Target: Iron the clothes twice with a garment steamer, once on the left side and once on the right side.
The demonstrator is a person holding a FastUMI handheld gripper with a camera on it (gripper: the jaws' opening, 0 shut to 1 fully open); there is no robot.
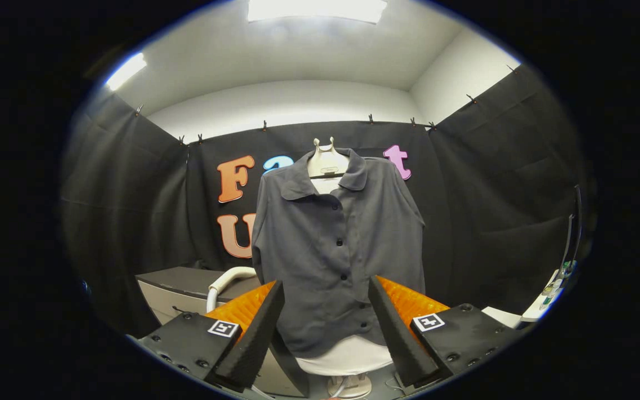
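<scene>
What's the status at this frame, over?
Gripper open, holding nothing. Grey shirt hangs buttoned on mannequin form, straight beyond the fingers, untouched. White steamer hose low beside the shirt; nothing between fingers and shirt.

shirt: grey button-up shirt (338, 250) hangs on a pale mannequin stand (327, 161), beyond the fingers | gripper (325, 322): fingers spread apart, nothing between | white curved hose (225, 283): left of shirt, by grey-topped cabinet (186, 280)

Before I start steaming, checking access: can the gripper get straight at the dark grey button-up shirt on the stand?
Probably yes: the gripper is open, and nothing stands between it and the dark grey button-up shirt ahead.
</scene>
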